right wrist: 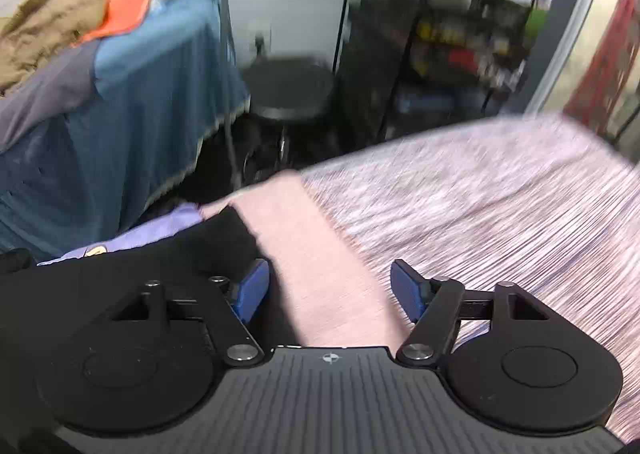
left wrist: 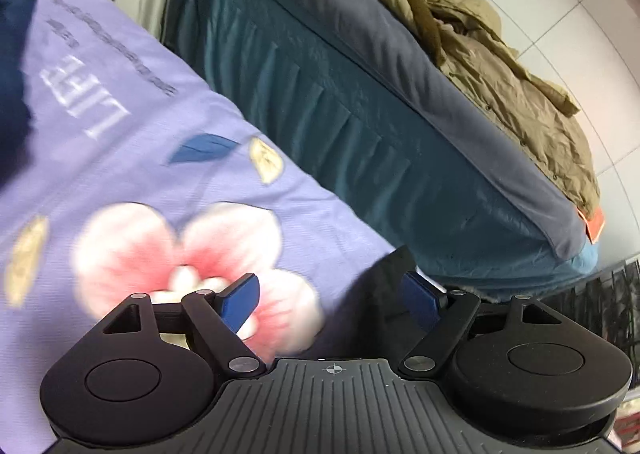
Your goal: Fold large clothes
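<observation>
My left gripper point(left wrist: 330, 294) is open over a lilac bedsheet point(left wrist: 132, 141) printed with pink flowers; a dark garment corner point(left wrist: 376, 294) lies between its blue fingers, not gripped. My right gripper point(right wrist: 330, 286) is open above a pink and grey striped garment point(right wrist: 480, 205) spread on the bed, with its plain pink band point(right wrist: 320, 254) between the fingers. A black garment point(right wrist: 120, 270) lies at the left, under the left finger. Both views are blurred by motion.
A second bed with a teal skirt point(left wrist: 340, 101) and grey cover point(left wrist: 360, 13) stands beside, holding an olive jacket point(left wrist: 500, 65) and an orange item point(right wrist: 140, 1). A black round stool point(right wrist: 288, 89) and dark shelving point(right wrist: 460, 33) stand beyond the bed's end.
</observation>
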The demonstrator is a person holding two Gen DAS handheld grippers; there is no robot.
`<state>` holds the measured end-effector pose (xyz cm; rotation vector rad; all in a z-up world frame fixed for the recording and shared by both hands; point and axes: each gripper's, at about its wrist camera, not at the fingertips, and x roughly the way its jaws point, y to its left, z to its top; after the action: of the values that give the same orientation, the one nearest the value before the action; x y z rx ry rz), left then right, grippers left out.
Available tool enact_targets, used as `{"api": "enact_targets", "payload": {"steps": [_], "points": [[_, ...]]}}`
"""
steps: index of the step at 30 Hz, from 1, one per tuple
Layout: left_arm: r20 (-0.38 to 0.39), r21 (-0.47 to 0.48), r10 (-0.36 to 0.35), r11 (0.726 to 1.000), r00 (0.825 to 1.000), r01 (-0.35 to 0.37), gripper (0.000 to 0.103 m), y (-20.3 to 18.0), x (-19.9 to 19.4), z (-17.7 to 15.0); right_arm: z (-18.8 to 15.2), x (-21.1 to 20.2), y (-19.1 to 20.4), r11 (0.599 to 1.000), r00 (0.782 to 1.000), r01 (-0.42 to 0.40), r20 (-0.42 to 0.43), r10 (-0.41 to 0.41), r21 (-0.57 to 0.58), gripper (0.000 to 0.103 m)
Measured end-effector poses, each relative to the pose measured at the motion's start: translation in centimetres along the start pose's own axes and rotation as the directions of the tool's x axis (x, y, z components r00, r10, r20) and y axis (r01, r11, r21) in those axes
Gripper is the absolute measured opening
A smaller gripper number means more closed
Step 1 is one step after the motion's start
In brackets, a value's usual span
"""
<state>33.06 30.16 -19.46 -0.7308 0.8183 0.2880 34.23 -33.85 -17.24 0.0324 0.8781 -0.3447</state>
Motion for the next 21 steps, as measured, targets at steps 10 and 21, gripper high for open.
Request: {"api": "enact_targets", "payload": {"steps": [10, 21], "points": [[-0.083, 0.300, -0.067, 0.950, 0.994, 0.089, 0.103, 2.5, -11.6, -11.6, -9.5, -11.1, -2.0, 0.937, 0.967, -0.256, -0.077, 0.245, -0.236, 0.076], [-0.138, 0.188, -0.147, 0.967, 0.979, 0.171, 0.103, 6.7, -13.4, -16.0, -15.3, -12.9, -7.3, 0.944, 0.928, -0.321, -0.223, 0.297, -0.078, 0.065]]}}
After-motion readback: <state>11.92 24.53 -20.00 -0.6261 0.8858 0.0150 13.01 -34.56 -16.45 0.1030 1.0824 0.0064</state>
